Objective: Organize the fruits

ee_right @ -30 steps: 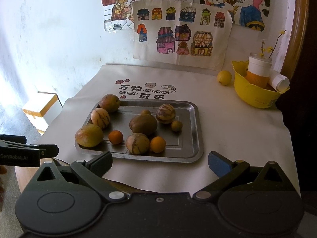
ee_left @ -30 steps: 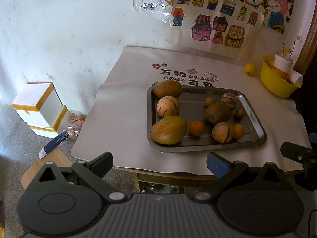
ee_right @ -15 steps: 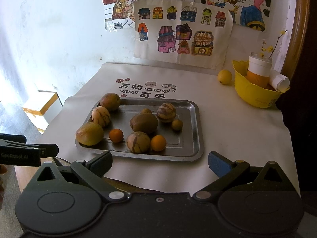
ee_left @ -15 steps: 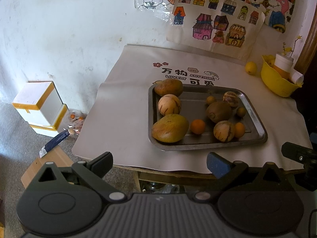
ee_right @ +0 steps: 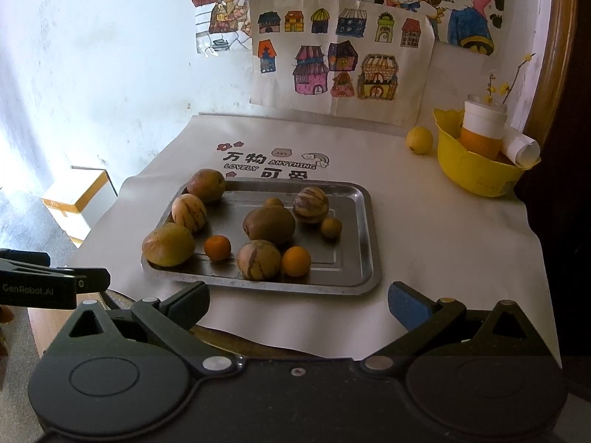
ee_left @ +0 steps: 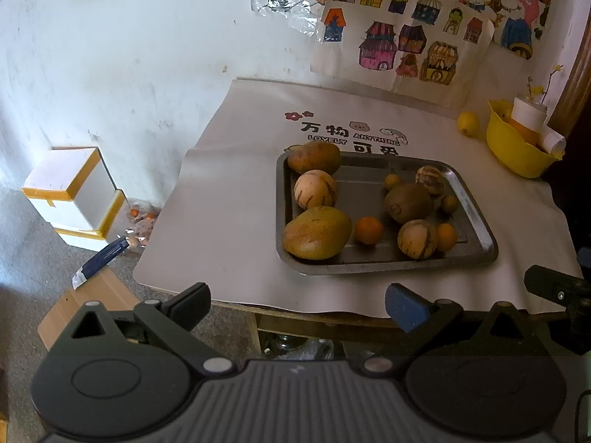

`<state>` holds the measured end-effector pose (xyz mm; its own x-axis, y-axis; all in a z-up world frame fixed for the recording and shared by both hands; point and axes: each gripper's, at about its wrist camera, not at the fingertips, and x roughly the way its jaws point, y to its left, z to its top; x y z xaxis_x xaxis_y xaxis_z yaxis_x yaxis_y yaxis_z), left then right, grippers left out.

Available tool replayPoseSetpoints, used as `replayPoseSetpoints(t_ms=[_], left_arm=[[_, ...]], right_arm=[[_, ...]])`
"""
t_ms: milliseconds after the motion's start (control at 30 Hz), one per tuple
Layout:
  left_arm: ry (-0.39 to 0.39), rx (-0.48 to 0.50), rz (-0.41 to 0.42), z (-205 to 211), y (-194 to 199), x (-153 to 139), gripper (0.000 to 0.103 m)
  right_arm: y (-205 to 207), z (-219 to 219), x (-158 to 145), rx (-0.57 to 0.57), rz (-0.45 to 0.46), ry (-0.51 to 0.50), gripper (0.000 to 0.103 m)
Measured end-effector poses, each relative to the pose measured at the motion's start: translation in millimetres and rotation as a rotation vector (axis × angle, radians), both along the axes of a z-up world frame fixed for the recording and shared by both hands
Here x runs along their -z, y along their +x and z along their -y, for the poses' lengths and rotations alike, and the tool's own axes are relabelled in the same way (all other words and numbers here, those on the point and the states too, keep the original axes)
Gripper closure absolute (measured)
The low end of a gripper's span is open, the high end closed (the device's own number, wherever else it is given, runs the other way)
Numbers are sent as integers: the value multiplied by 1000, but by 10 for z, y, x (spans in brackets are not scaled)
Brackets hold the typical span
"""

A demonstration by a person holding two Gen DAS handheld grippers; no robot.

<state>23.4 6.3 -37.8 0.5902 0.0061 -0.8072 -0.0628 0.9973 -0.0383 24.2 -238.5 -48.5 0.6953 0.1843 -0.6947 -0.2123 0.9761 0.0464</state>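
Observation:
A steel tray (ee_left: 476,217) (ee_right: 364,229) on a white mat holds several fruits: a mango (ee_left: 317,233) (ee_right: 168,244) at its near left corner, striped round fruits (ee_left: 316,189) (ee_right: 258,260), a brown kiwi-like fruit (ee_left: 407,203) (ee_right: 269,223) and small oranges (ee_left: 368,230) (ee_right: 296,261). A lone lemon (ee_left: 468,123) (ee_right: 419,140) lies on the mat at the back right. My left gripper (ee_left: 297,306) hangs open before the table's front edge, empty. My right gripper (ee_right: 298,301) is open over the mat's near edge, just short of the tray, empty.
A yellow bowl (ee_left: 513,151) (ee_right: 476,173) with a cup and a paper roll stands at the back right. Drawings hang on the wall behind. White boxes (ee_left: 70,192) sit on the floor left of the table, near a wooden stool (ee_left: 85,302).
Both views have crept slightly forward toward the tray. Both grippers stay open and no fruit has moved.

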Motion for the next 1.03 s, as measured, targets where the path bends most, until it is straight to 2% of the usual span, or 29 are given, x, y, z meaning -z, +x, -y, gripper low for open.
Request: replayPoseSetpoints(t_ms=[367, 1033], left_arm=[[11, 36, -21, 64, 9, -38, 1], [-14, 25, -13, 75, 9, -80, 2]], right_arm=[[-1, 3, -1, -1, -3, -1, 1], [-9, 20, 4, -2, -7, -3, 1]])
